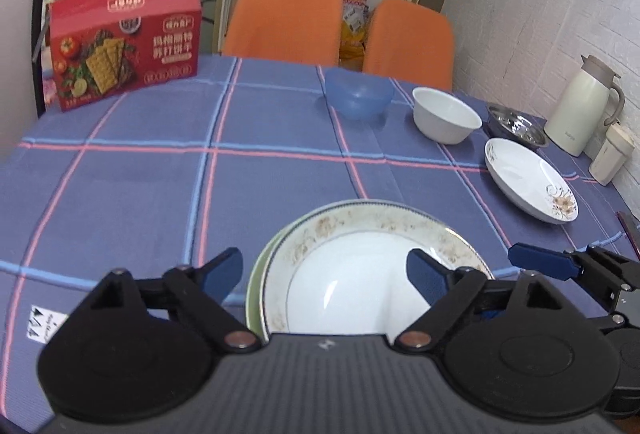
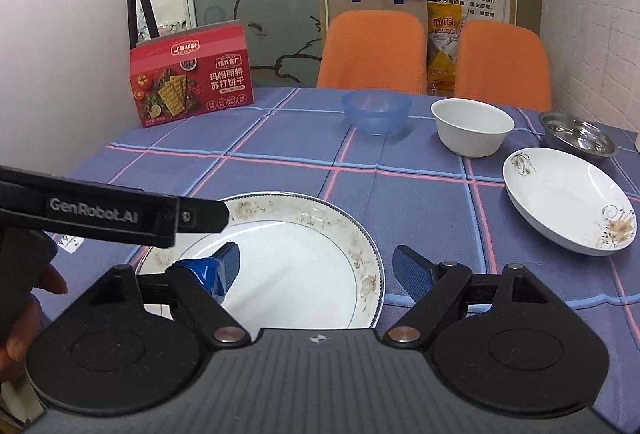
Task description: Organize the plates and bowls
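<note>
1. The left gripper (image 1: 325, 276) has its blue-padded fingers spread wide and holds nothing; both pads hang above the near plate without visibly touching it.
2. The right gripper (image 2: 316, 266) is likewise wide open and empty, with its left pad over the plate's well and its right pad just outside the rim.
3. The white round plate with a worn brown floral rim (image 1: 360, 274) lies directly under both tools at the table's near edge; in the left wrist view a green-edged plate (image 1: 253, 290) peeks from beneath it, so the two are stacked.
4. A white shallow dish with a brown flower print (image 2: 568, 200) rests well to the right of the grippers.
5. Farther back, a translucent blue plastic bowl (image 2: 376, 112), a white ceramic bowl (image 2: 472, 132) and a shiny steel bowl (image 2: 578, 134) stand in a row, apart from one another.
6. All sit on a blue tablecloth with pink and light-blue checks (image 1: 160, 174), with a red cracker box (image 1: 126, 42) upright at the far left.
</note>
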A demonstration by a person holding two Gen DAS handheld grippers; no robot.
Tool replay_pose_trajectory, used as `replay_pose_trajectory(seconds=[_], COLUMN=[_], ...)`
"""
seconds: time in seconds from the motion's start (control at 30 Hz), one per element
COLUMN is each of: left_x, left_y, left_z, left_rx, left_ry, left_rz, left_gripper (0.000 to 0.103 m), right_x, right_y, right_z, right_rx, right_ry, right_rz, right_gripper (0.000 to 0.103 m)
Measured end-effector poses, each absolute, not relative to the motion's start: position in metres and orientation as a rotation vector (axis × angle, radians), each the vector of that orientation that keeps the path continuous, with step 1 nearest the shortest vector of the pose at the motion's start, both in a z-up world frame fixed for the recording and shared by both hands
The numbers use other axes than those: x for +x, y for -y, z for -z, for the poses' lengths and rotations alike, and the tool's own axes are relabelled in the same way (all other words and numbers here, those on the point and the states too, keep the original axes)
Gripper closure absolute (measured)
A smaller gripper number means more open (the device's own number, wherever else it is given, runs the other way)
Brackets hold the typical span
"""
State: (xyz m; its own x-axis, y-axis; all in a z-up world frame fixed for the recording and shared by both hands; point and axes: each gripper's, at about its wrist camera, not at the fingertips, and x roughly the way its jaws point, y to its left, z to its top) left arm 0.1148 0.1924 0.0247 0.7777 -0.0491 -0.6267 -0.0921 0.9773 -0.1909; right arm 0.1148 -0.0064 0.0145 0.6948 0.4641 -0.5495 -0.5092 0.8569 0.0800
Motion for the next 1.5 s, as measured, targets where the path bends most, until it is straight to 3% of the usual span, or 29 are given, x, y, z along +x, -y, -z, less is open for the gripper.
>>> replay_pose_trajectory(seconds=[0.47, 0.6, 1.07, 1.23, 1.5], left_x=[0.136, 0.149, 0.212, 0.266, 0.349], left_y=[-0.144, -0.121, -0.054, -0.046, -0.010], left_z=[-0.041, -0.042, -0.030, -0.025, -0.014], left_rx=[-0.089, -0.068, 0.006, -0.126, -0.184], left_ry=[-0.643, -0.654, -0.790, -0.902, -0.913], left_rz=[-0.006, 0.021, 0.149, 0.229, 0.239], left_gripper=[0.006, 0.006, 0.005, 0.005, 0.005], right_x=[0.146, 0.144, 0.186, 0.226, 0.287], right_y=[0.120, 0.165, 0.230, 0.241, 0.221], right_z=[-0.002, -0.004, 0.008, 0.009, 0.017], right_rx=[0.253, 0.392, 0.262, 0.265, 0.137], right_ry=[-0.730, -0.673, -0.680, -0.670, -0.700], right_rz=[-0.366, -0.296, -0.177, -0.163, -0.157], right_gripper=[0.032, 0.032, 0.032, 0.032, 0.032])
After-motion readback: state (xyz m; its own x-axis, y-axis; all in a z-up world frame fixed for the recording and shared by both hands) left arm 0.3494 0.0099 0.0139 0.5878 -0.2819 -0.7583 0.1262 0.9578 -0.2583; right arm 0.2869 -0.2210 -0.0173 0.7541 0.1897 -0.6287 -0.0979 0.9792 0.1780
